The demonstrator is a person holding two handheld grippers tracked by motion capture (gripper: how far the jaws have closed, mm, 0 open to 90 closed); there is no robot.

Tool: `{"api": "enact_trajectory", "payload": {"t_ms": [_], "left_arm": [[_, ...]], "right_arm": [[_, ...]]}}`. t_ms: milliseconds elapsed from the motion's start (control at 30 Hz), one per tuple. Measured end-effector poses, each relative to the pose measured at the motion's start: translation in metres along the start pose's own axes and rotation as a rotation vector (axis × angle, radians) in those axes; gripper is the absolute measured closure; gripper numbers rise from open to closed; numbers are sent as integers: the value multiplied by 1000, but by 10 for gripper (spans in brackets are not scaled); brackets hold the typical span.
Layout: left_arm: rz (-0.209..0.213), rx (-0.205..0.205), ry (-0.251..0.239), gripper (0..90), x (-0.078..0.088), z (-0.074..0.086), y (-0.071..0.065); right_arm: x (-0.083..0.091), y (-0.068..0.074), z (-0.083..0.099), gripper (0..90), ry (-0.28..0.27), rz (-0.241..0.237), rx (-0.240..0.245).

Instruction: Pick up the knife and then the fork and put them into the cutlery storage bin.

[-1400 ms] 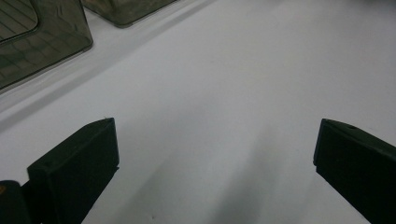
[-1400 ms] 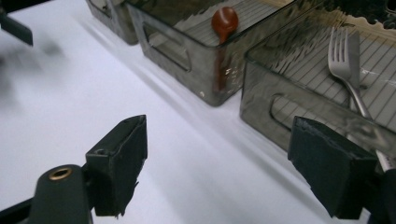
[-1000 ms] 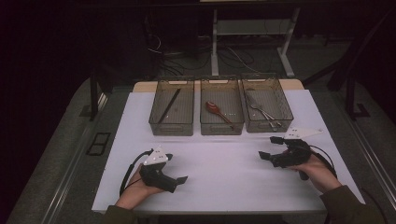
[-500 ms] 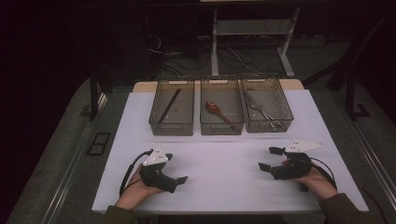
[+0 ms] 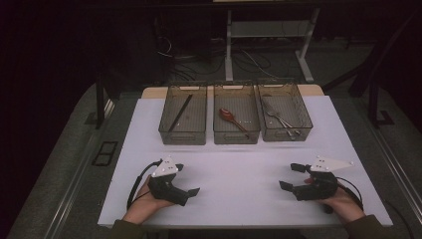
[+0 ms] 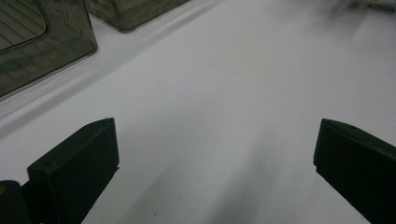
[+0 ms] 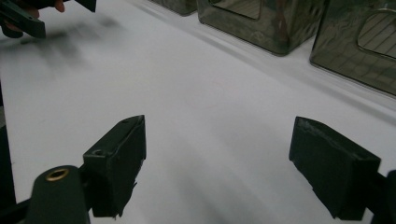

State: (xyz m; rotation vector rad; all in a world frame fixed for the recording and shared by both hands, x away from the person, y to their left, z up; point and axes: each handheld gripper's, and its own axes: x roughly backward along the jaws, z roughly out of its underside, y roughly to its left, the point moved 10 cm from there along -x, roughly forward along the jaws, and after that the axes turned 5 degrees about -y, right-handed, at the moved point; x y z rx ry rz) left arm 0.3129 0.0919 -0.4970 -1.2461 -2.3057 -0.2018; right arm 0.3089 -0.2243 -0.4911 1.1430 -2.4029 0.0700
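High view showed both grippers, left (image 5: pixel 188 179) and right (image 5: pixel 292 177), jaws open and empty, near the trays (image 5: pixel 237 119) on a white bench (image 5: pixel 239 169); room dark.

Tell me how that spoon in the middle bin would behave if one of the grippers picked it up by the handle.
The spoon looks rigid, probably wooden, so likely stiff and light. Its thin handle may twist between flat jaws, letting the heavier bowl end swing down. It lies flat on the floor of the middle bin, so getting a jaw beneath it could be awkward.
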Motion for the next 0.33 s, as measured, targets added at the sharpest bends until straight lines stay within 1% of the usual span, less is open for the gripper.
{"api": "enact_trajectory", "payload": {"t_ms": [167,333], "left_arm": [[0,-3,0,0,0,0,0],[1,-4,3,0,0,0,0]], "right_arm": [[3,-10,1,181,-6,28,-5],[6,-12,-2,181,-25,30,-14]]}}
